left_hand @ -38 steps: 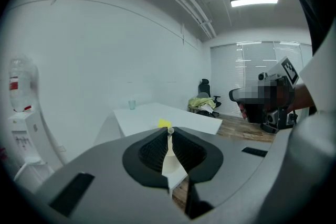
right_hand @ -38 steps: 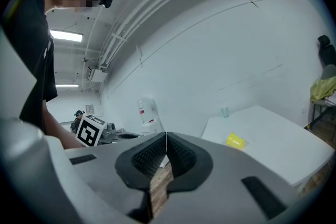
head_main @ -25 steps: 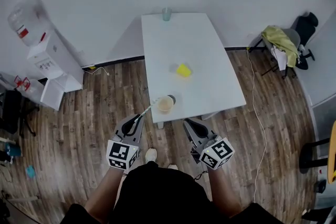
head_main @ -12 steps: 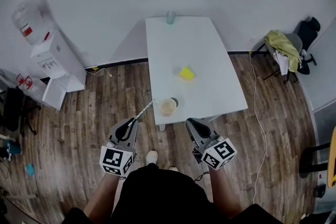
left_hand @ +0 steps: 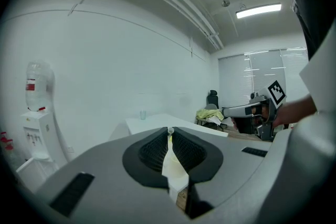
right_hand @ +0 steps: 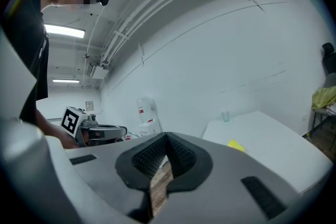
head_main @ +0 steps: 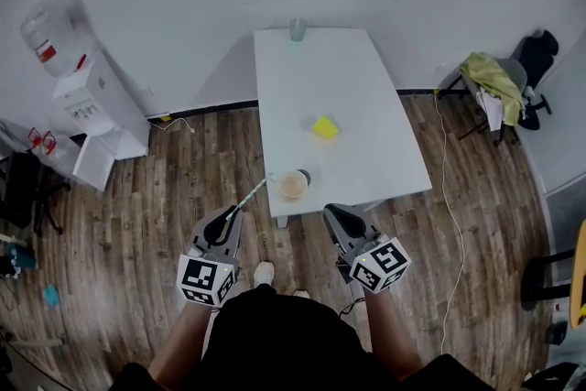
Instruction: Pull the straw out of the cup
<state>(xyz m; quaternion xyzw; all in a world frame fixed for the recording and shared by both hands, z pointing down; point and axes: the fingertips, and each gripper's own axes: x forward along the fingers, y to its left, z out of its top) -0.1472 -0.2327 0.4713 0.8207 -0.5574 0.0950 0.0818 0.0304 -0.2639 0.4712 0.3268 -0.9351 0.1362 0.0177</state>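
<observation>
**My left claw [head_main: 229,215] pinches the straw [head_main: 252,194], which is clear of the cup [head_main: 293,186].**

My left claw is clamped tight on the straw's near end. The straw slants away toward the near left corner of the tabletop [head_main: 357,87], and its far tip sits just beside the cup's left rim, outside it. The cup stands at the tabletop's near edge. My right claw [head_main: 333,215] hangs off that edge on the cup's right, jaws pressed together with nothing between them. A yellow block [head_main: 323,126] lies mid-tabletop.
</observation>
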